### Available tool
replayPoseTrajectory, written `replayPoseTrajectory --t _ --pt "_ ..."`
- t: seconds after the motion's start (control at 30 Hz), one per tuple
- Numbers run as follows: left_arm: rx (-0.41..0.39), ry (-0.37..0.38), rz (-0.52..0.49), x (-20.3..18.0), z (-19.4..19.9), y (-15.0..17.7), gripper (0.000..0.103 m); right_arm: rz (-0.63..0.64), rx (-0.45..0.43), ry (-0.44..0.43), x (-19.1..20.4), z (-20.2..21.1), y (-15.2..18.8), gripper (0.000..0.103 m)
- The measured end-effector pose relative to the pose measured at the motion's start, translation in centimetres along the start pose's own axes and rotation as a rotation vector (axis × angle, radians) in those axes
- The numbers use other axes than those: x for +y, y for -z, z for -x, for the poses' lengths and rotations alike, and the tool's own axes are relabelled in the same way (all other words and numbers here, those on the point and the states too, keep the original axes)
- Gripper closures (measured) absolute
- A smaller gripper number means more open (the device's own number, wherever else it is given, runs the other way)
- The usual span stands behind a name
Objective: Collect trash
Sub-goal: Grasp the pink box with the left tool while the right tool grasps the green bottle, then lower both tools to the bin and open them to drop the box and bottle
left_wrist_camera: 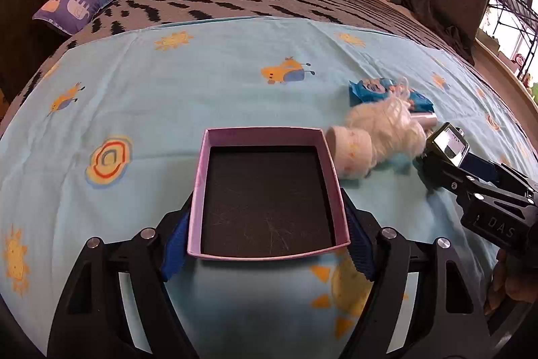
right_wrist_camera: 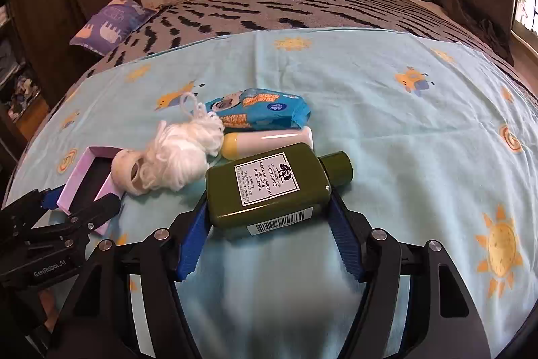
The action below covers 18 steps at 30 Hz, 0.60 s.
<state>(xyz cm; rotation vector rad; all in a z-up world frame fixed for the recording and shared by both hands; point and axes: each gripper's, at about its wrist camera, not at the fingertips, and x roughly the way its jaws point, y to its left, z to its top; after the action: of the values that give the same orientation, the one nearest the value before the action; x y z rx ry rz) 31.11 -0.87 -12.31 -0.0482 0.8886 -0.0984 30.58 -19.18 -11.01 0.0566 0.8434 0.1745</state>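
The left gripper's (left_wrist_camera: 265, 244) blue fingers (left_wrist_camera: 175, 244) pinch the pink tray (left_wrist_camera: 198, 190) by its two side walls at lower centre of the left wrist view. To its right lie a tape roll (left_wrist_camera: 349, 150) and white yarn (left_wrist_camera: 390, 127). The right gripper's body at far right reads "DAS".

In the right wrist view, the right gripper (right_wrist_camera: 269, 231) clamps a green bottle (right_wrist_camera: 269, 187) at centre, labelled "ORIGINS MEGA-MUSHROOM RELIEF & RESILIENCE". Above lie a pale tube (right_wrist_camera: 269, 140) and a blue wrapper (right_wrist_camera: 259, 110). At lower left the left gripper reads "GenRobot.AI".
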Motion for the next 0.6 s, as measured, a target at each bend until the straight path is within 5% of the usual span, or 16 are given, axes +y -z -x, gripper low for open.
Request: replayPoseTrajectory --t 0.6 --pt "-0.065 0.203 0.008 0.5 13.8 11.7 0.030 0.010 -0.062 0.021 -1.0 12.6 12.5 0.035"
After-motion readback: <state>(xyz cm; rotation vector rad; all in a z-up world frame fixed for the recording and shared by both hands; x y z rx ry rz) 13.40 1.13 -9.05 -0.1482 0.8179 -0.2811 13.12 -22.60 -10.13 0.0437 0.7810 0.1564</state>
